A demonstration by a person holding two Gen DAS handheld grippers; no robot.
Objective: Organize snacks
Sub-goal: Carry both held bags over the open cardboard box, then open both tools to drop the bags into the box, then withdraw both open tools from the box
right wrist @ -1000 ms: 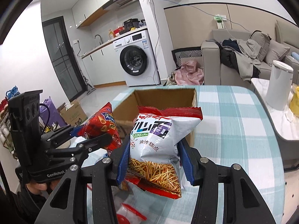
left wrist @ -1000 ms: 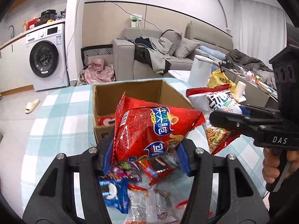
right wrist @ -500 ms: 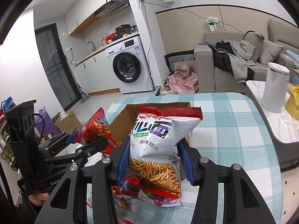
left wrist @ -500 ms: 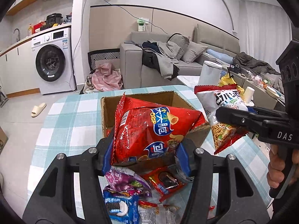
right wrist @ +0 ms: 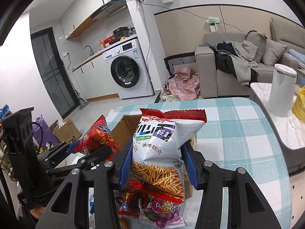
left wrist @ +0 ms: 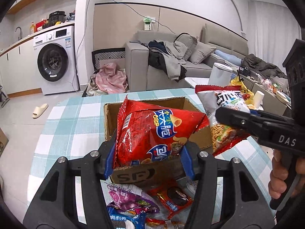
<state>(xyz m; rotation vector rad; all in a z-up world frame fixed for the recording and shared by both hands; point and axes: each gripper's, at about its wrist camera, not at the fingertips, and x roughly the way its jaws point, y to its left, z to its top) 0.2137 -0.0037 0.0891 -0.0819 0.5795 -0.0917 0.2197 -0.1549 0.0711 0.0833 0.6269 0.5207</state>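
Note:
My left gripper (left wrist: 149, 161) is shut on a red chip bag (left wrist: 152, 131), which hangs in front of an open cardboard box (left wrist: 146, 173). The right gripper (right wrist: 157, 168) is shut on a white bag of fried sticks (right wrist: 162, 145) with a red top edge. In the left wrist view that white bag (left wrist: 221, 103) and the right gripper (left wrist: 228, 117) hang to the right of the box. Seen from the right wrist, the red chip bag (right wrist: 96, 138) and the left gripper (right wrist: 85, 152) are at the left, beside the box (right wrist: 124, 131).
Several small snack packs (left wrist: 133, 200) lie on the checked tablecloth (left wrist: 76, 122) in front of the box. A white kettle (right wrist: 282, 89) and a yellow bag (right wrist: 300, 103) stand on a low table at right. A hand (left wrist: 280, 179) holds the right gripper's handle.
Both grippers have drawn back from the box with their bags still held. More of the box's front and the loose packs before it shows now.

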